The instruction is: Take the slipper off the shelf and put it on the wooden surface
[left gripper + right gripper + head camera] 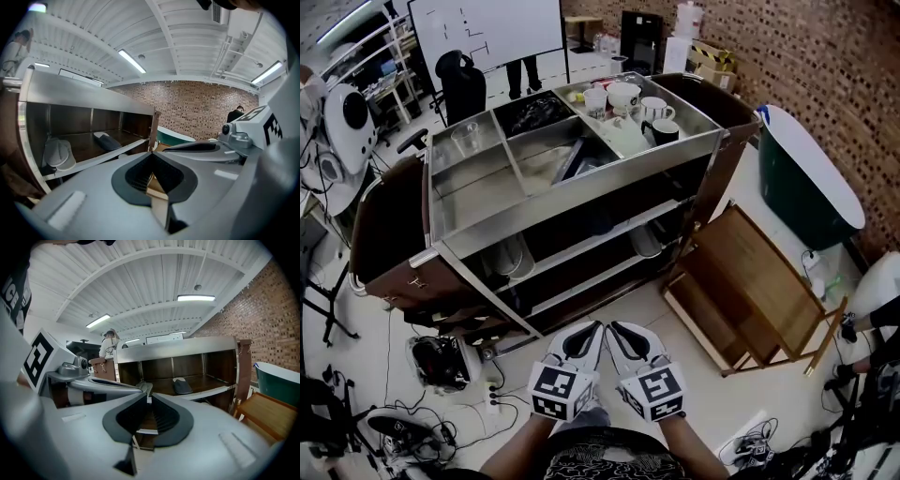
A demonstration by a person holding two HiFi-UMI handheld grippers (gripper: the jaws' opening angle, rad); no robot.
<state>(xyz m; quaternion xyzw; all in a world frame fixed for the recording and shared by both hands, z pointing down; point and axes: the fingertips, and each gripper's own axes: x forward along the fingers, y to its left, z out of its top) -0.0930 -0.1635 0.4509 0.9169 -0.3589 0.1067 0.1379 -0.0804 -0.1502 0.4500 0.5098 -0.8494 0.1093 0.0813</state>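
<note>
Reads as the approach step: slipper (182, 386) not yet picked, lying flat on the dark middle shelf (581, 246) of the steel cart (581, 187), a little right of the shelf's middle. Found at about 1 o'clock from the tips of the right gripper (148, 398) in its own view, and at about 10 o'clock from the tips of the left gripper (152, 158) in that one. Well apart from both. Both pairs of jaws pressed together tip to tip, holding nothing (side by side at 6 o'clock in the head view, pointing at the cart).

Next, probably: open one pair of jaws, reach in under the steel top and over the shelf's front rail, close on the slipper's edge or toe without scraping metal. Then across to the wooden surface (759, 272), low on the floor at about 2 o'clock from the grippers, just beside the cart's right end.

Hard to make out: the slipper in the head view, lost in shadow under the top. Unidentifiable too: a pale rounded thing (58, 153) at the shelf's left end. Masked by the gripper bodies in both gripper views: everything below that shelf.
</note>
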